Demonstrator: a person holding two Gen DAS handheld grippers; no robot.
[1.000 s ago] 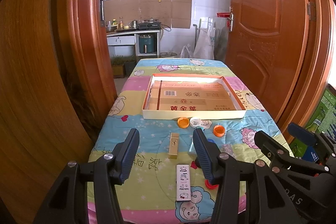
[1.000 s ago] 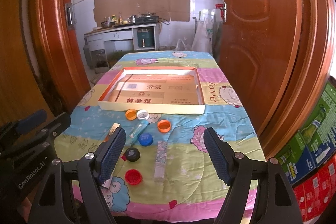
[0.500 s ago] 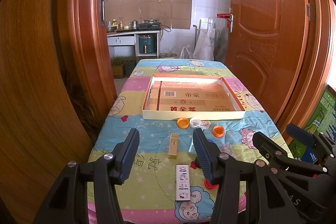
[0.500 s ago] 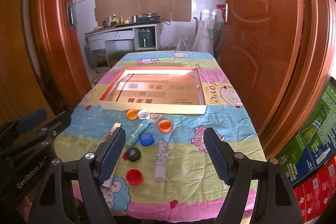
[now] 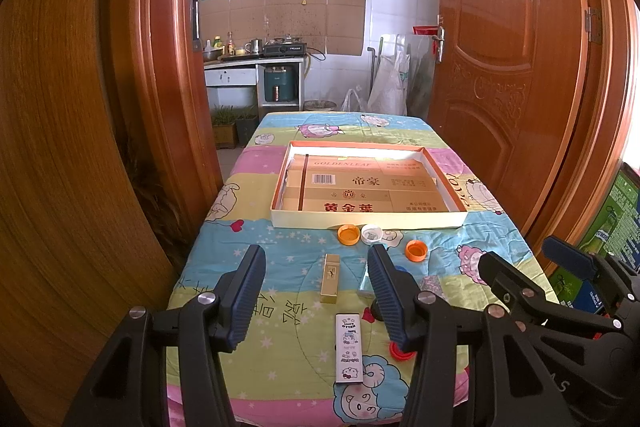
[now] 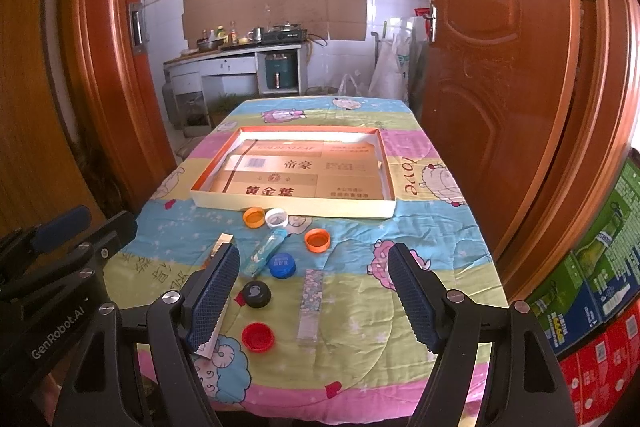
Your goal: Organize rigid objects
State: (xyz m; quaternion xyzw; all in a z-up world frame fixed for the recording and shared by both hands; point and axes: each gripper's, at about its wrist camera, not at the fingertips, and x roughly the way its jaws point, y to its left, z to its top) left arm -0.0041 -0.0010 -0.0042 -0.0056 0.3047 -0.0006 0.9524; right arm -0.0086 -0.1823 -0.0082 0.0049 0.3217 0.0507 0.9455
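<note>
My left tool (image 5: pixel 316 289) hangs with its jaws apart, gripping nothing; the white sticker-printed box (image 5: pixel 349 348) lies nearest, just below the gap, and the gold box (image 5: pixel 330 277) lies between the fingers. My right tool (image 6: pixel 314 291) is likewise wide open and empty over the surface (image 6: pixel 432 239), with the red cap (image 6: pixel 258 336), black cap (image 6: pixel 256 293), clear patterned box (image 6: pixel 310 299) and blue cap (image 6: pixel 282 265) between its fingers. Beyond lie the orange caps (image 6: pixel 317 240) and white cap (image 6: pixel 276 217), then the shallow tray (image 6: pixel 294 205).

Wooden doors (image 5: pixel 508 75) frame a tiled (sunlit) kitchen.
</note>
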